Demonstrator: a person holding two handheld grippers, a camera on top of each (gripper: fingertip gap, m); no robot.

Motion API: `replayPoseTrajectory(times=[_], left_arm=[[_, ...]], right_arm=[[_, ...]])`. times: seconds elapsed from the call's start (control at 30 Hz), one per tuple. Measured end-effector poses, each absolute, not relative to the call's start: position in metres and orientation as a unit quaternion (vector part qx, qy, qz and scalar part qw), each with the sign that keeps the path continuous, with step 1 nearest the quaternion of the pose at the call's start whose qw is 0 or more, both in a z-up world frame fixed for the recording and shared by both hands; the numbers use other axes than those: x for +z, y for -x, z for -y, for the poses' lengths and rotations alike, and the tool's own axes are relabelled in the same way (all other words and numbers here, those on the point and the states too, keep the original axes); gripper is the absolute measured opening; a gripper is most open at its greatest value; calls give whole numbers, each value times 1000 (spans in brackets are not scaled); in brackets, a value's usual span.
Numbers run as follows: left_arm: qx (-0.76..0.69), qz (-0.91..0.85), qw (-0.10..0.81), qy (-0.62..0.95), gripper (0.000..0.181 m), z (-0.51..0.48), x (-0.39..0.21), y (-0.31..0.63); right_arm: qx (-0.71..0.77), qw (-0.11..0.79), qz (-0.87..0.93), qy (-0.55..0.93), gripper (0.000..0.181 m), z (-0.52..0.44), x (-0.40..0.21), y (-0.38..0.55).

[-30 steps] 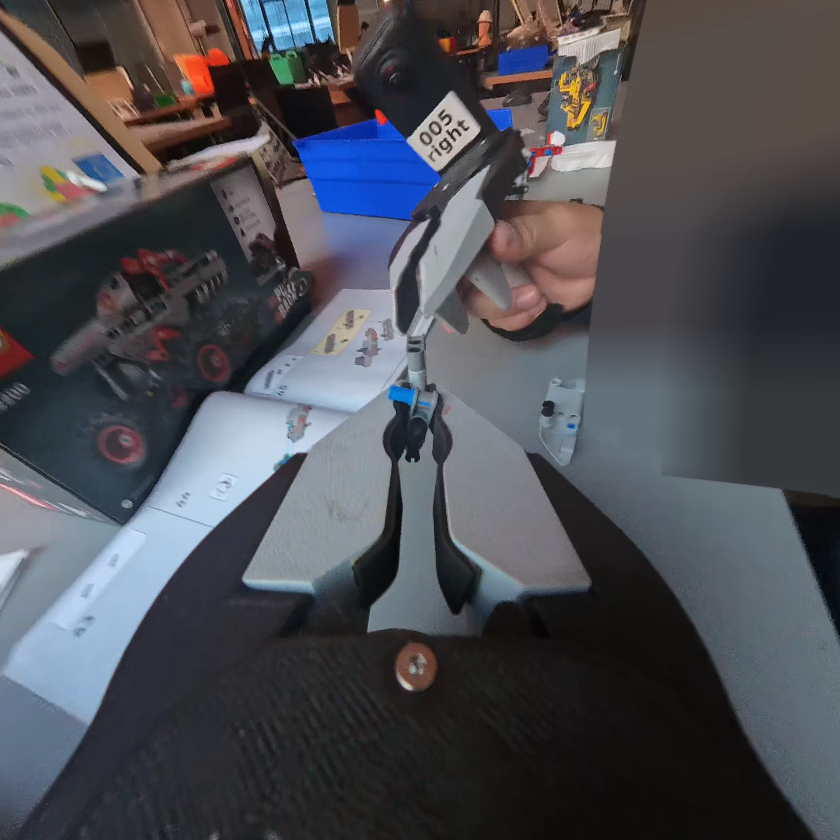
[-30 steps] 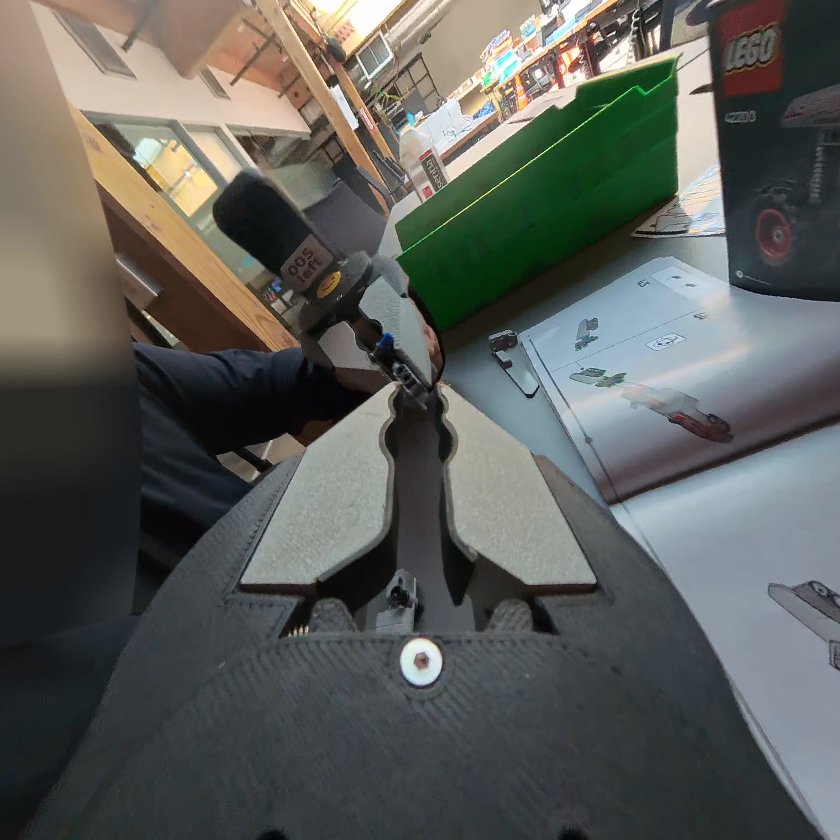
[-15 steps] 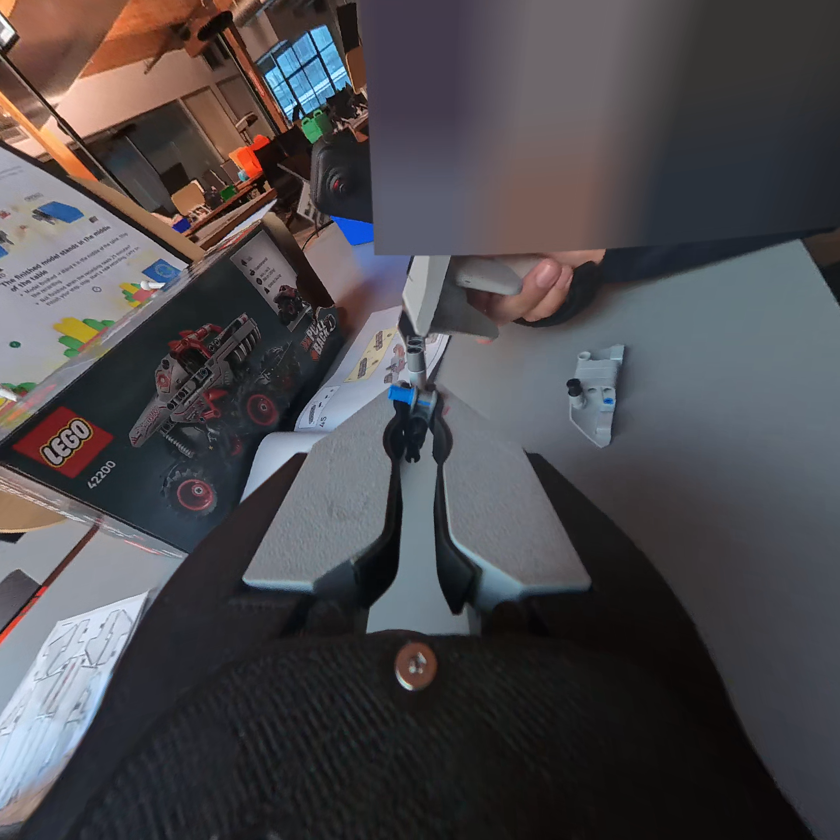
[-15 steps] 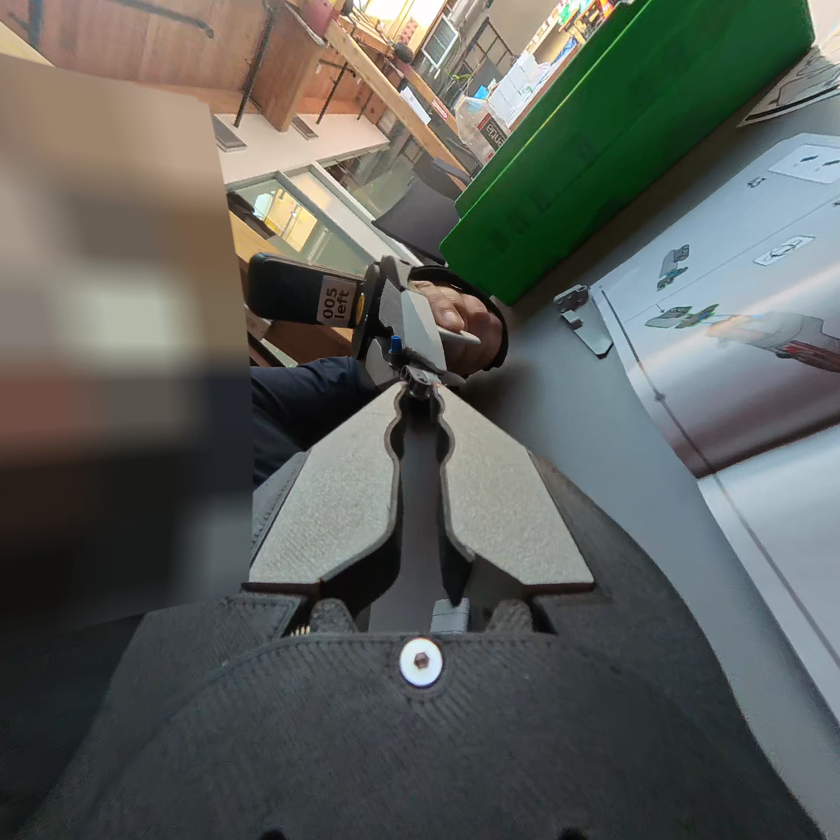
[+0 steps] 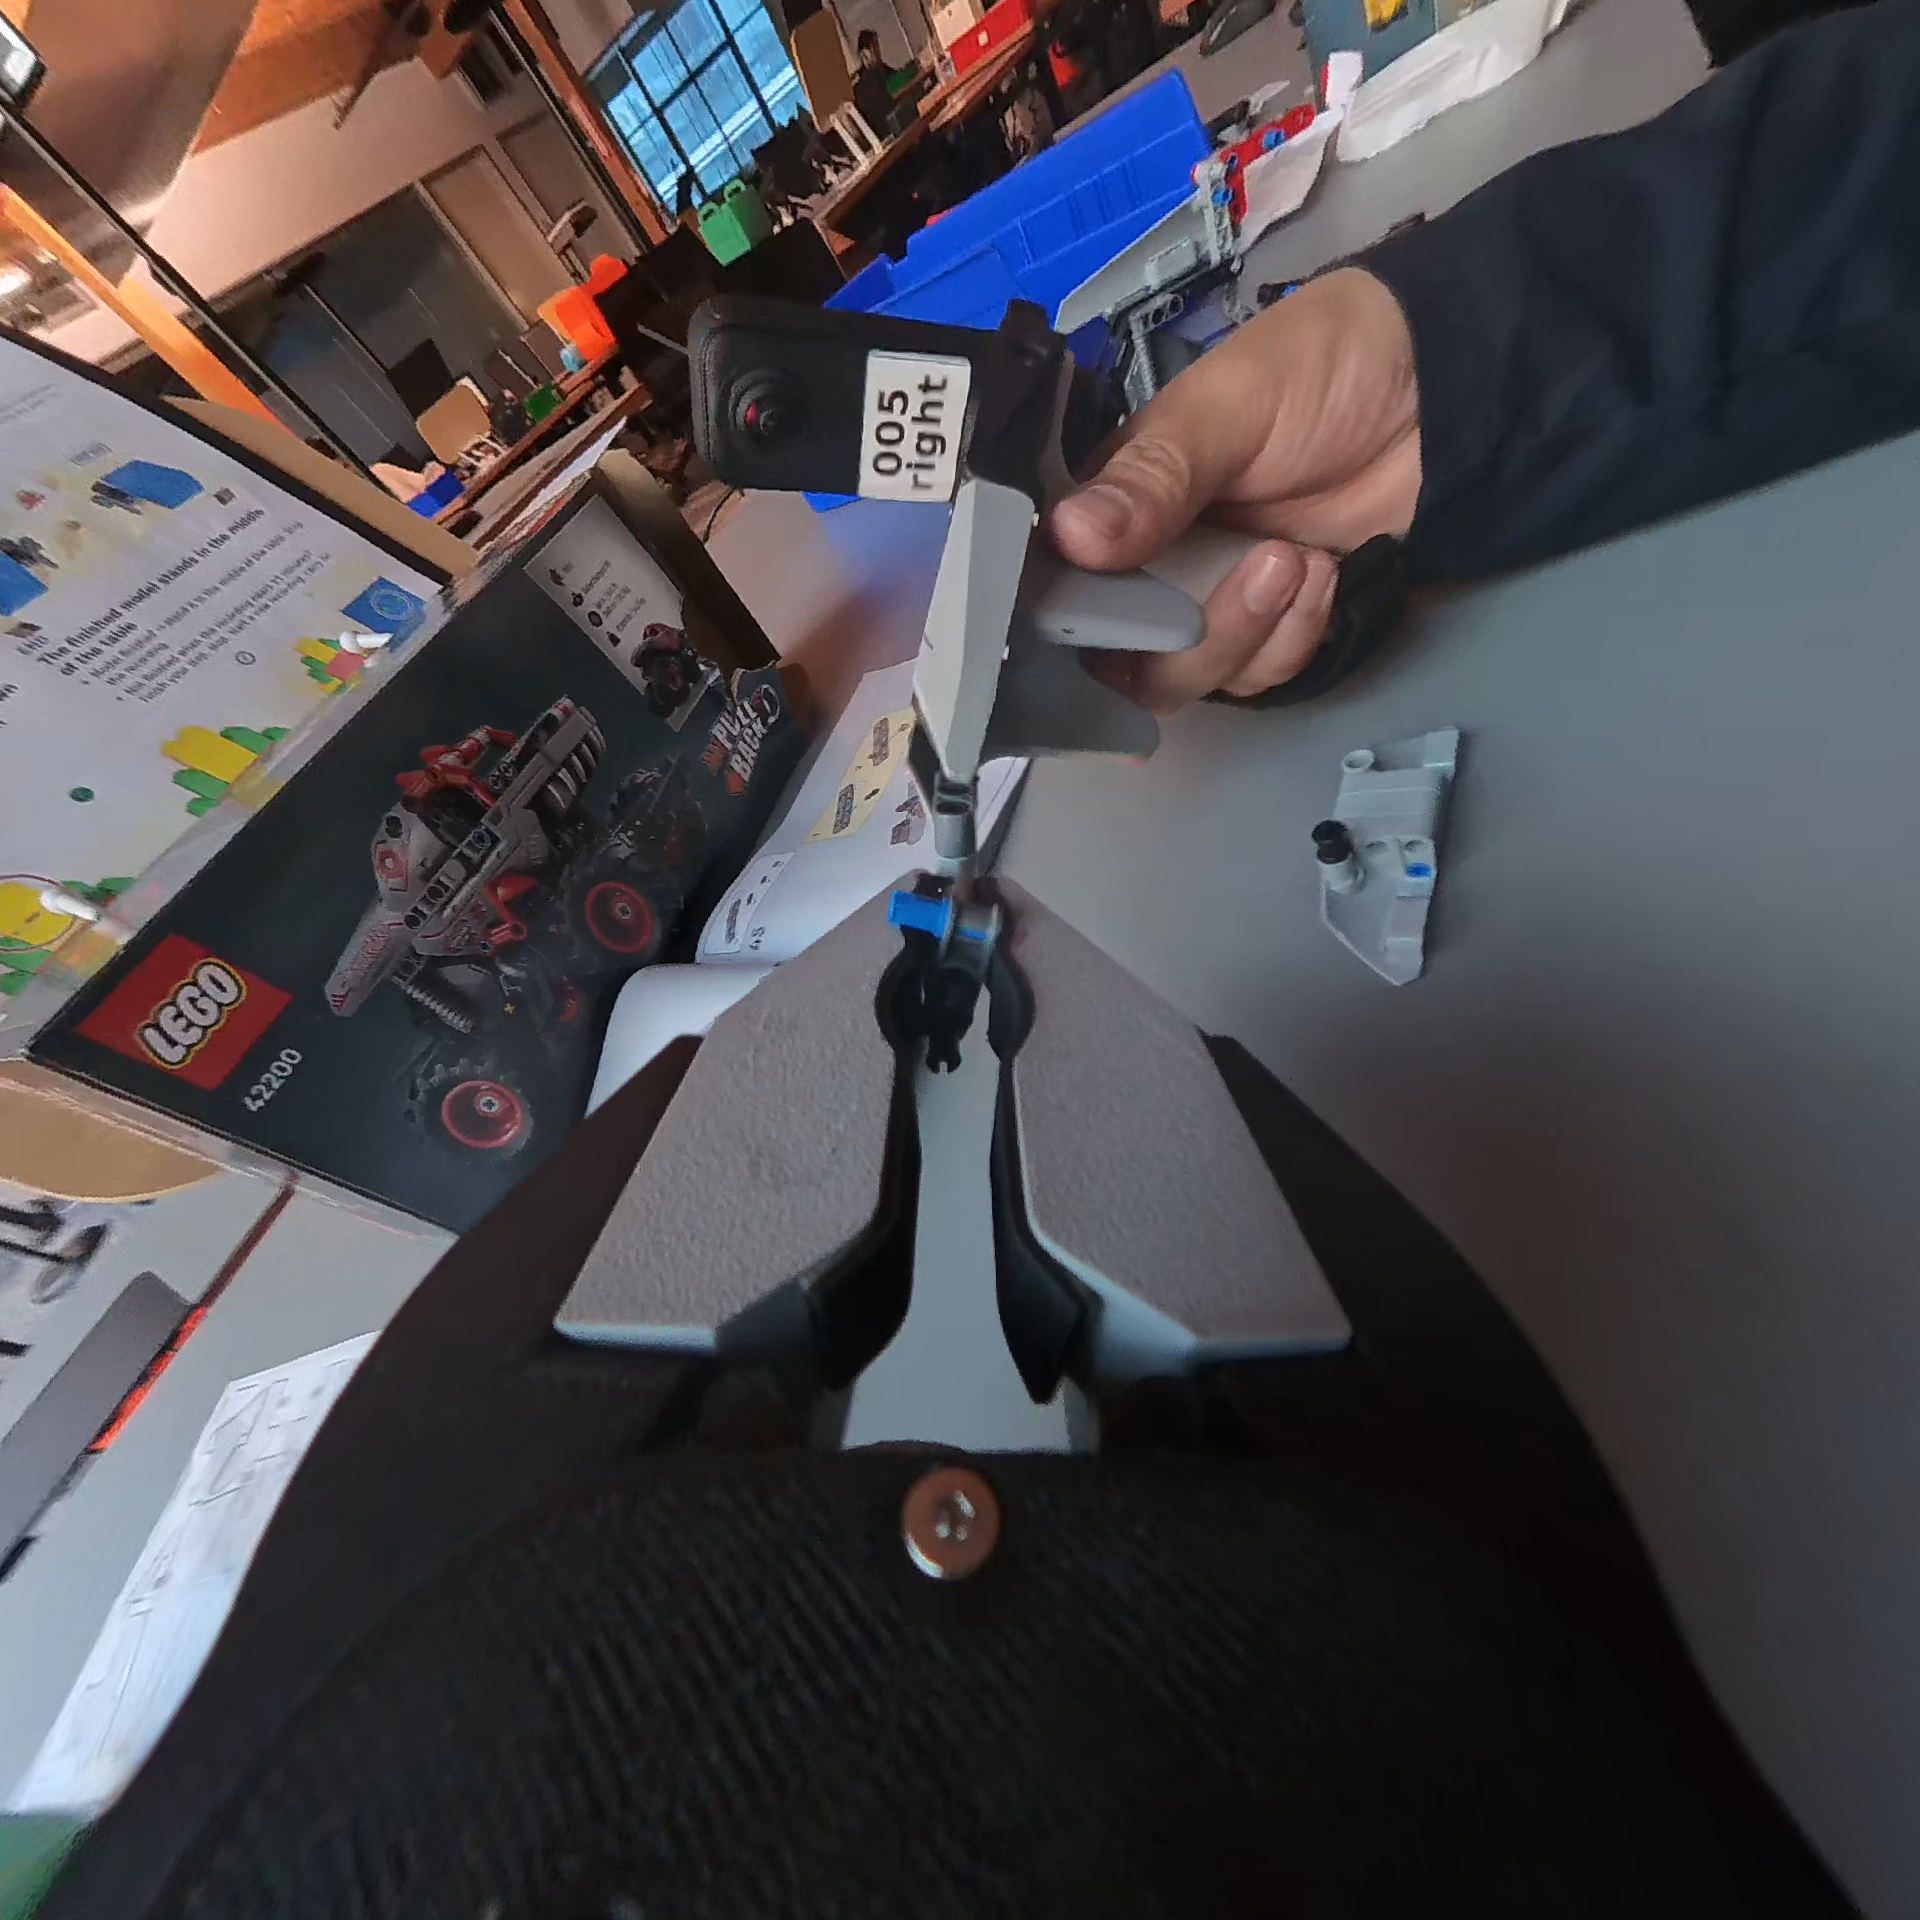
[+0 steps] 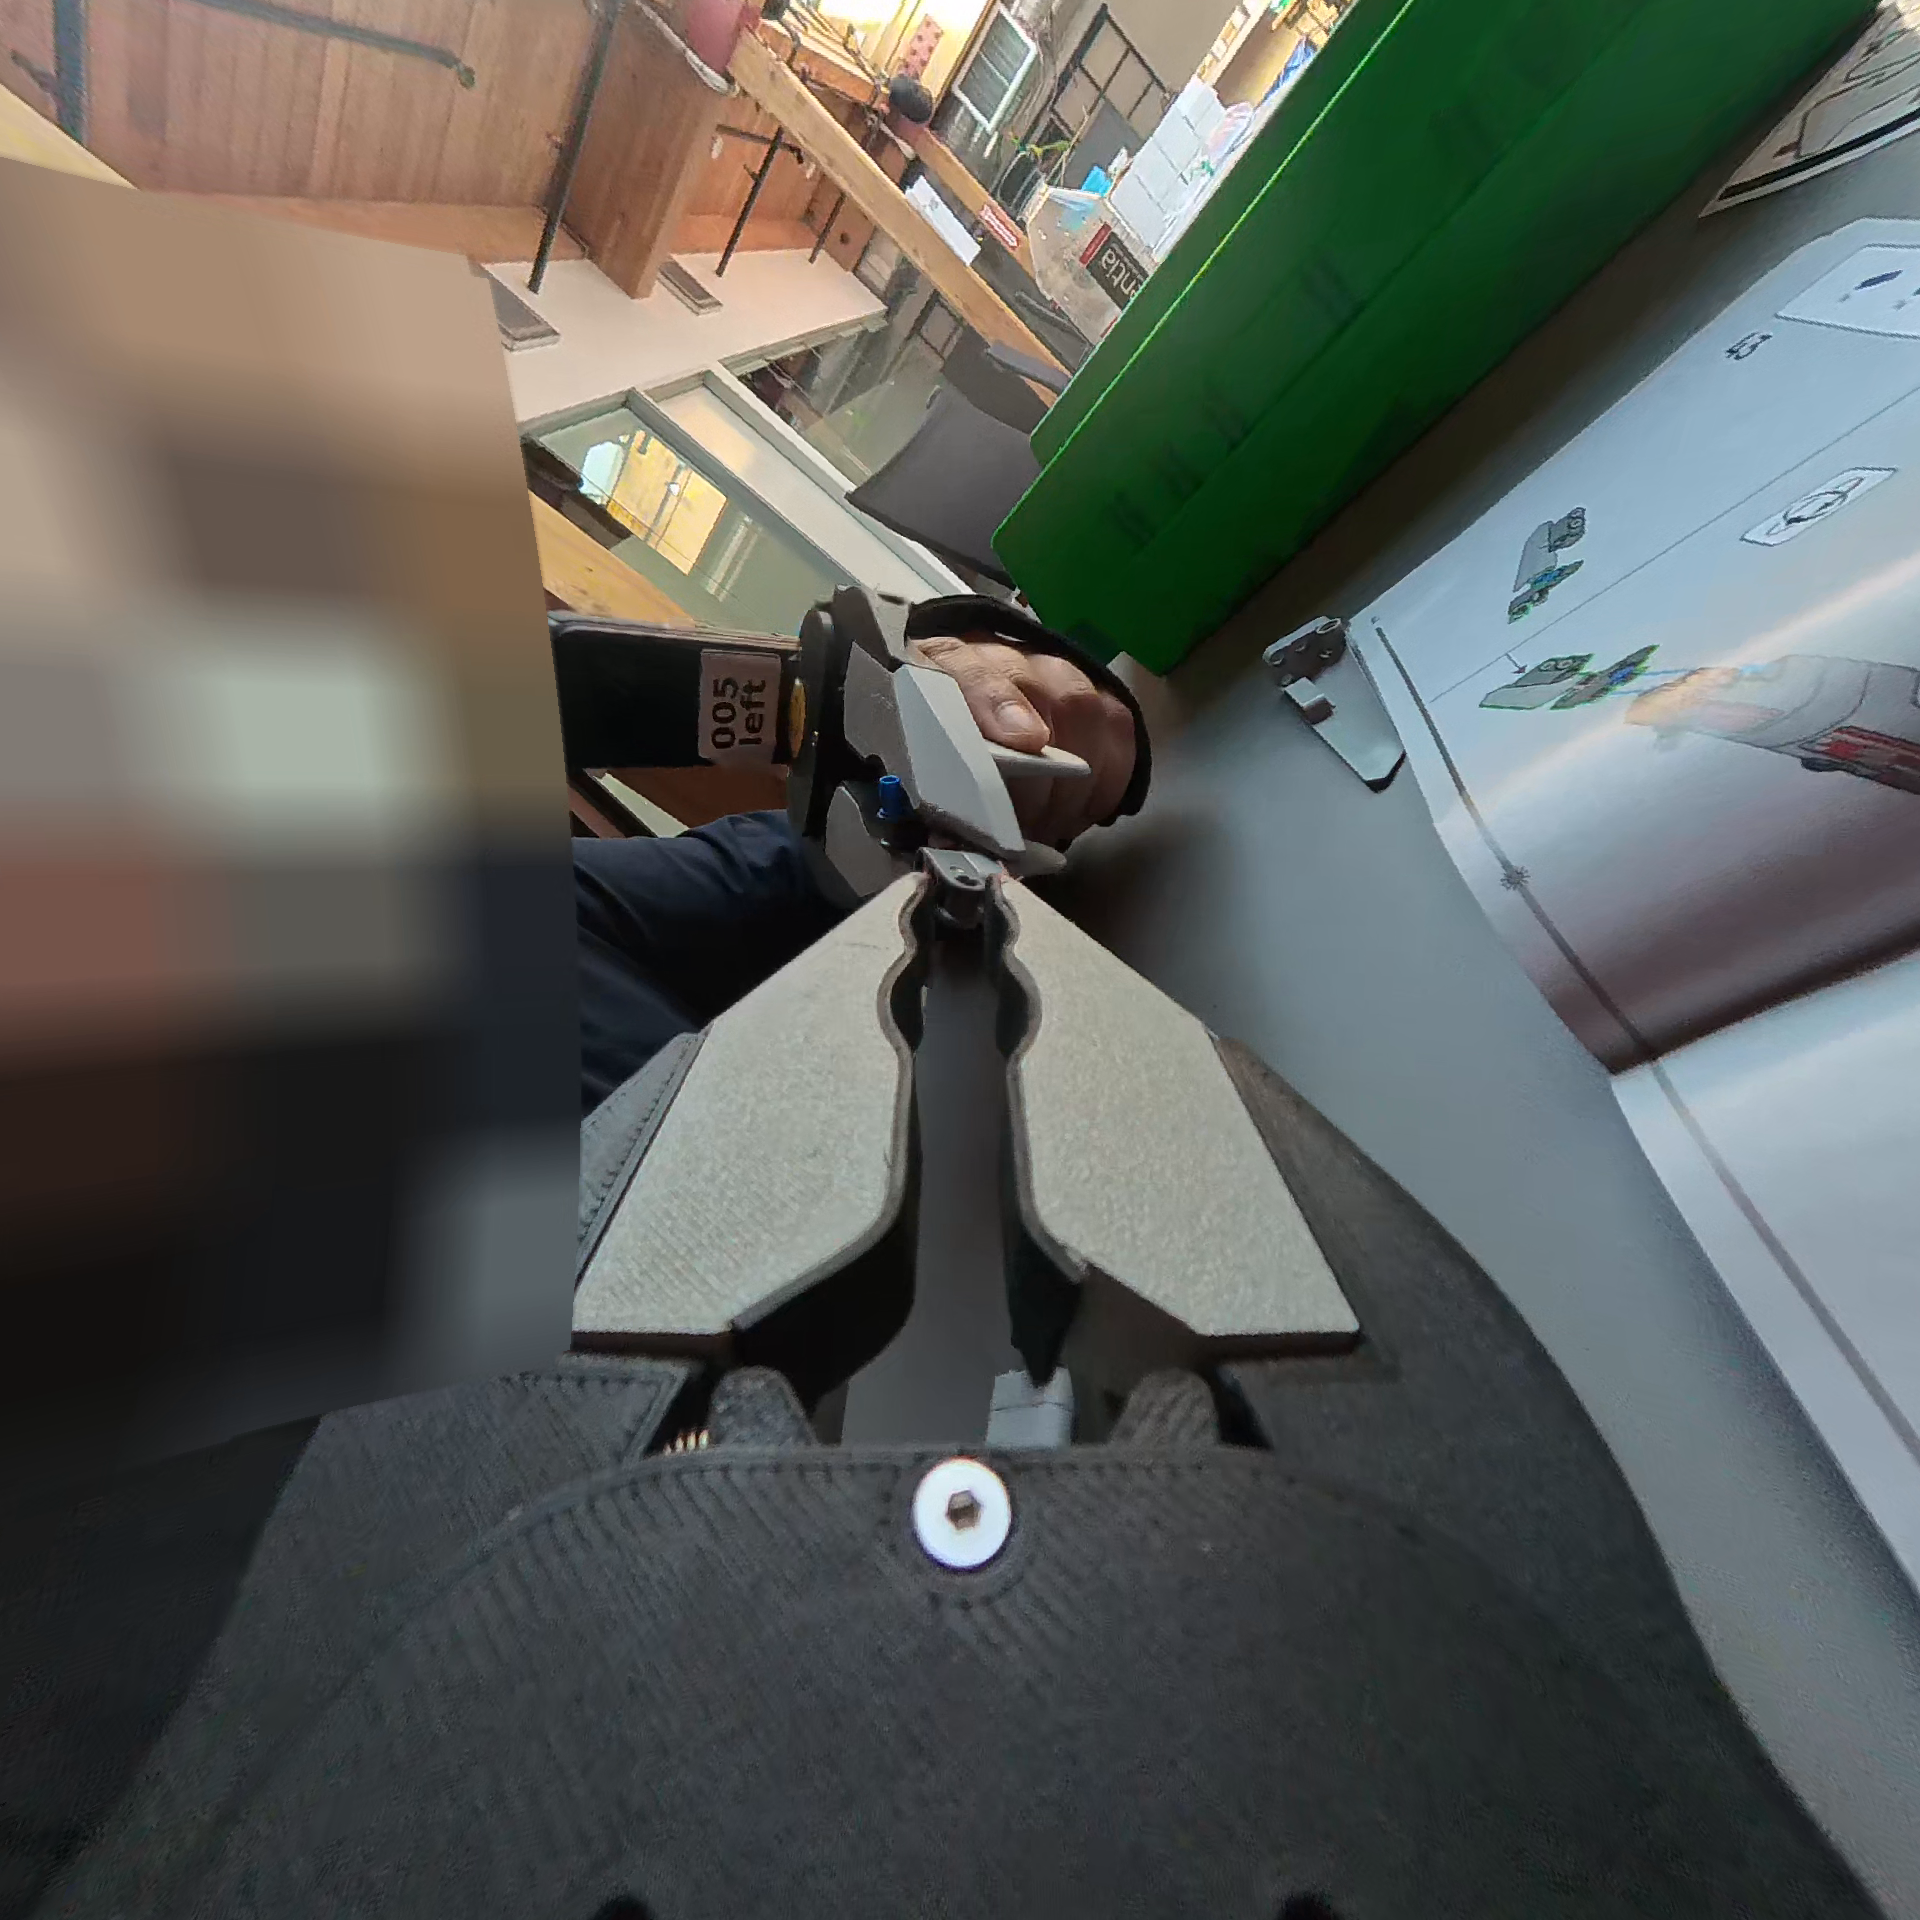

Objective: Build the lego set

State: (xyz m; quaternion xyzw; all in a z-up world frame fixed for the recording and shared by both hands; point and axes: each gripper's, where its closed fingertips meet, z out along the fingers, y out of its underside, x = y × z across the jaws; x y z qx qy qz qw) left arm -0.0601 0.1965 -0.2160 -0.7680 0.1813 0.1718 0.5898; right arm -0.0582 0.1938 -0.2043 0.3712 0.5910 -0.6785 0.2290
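My left gripper [image 5: 948, 920] is shut on a small lego assembly [image 5: 940, 920] of grey and black parts with a blue pin, held above the table. My right gripper [image 6: 961, 894] is shut on a small grey connector piece [image 6: 958, 873], which meets the left gripper's assembly tip to tip. In the left wrist view the right gripper [image 5: 951, 774] comes down from above with the grey connector [image 5: 951, 816] touching the assembly. In the right wrist view the left gripper [image 6: 914, 821] shows with the blue pin [image 6: 888, 792]. A grey lego panel with pins [image 5: 1387, 852] lies on the table to the right.
The lego set box [image 5: 416, 862] stands at the left, with the open instruction booklet [image 6: 1714, 727] beside it. A green bin [image 6: 1403, 301] and a grey lego plate [image 6: 1330, 696] lie beyond the booklet. A blue bin [image 5: 1039, 239] and a part-built model [image 5: 1195, 260] are farther back. Both grippers' tips are close together, under 4 cm apart.
Both grippers stayed joined tip to tip while tilting and turning together; the right gripper's camera body swung into full sight in the left wrist view. Both grips are unchanged.
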Motion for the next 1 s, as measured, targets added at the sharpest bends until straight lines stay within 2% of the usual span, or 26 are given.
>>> replayPoseTrajectory(times=[0.03,0.47,0.77,0.83,1.0], left_arm=[[189,-190,580,769,5,-196,-218,61],[253,-266,561,742,6,-190,-217,47],[275,-255,561,738,6,-191,-214,53],[328,-287,551,712,6,-190,-212,53],[401,-308,540,673,6,-188,-202,51]], right_arm=[[-674,224,-597,-373,6,-194,-206,58],[-669,258,-619,-322,4,-188,-204,38],[-679,245,-613,-321,3,-189,-199,39],[-681,221,-625,-312,3,-189,-198,40],[-657,29,-715,-236,6,-185,-191,37]])
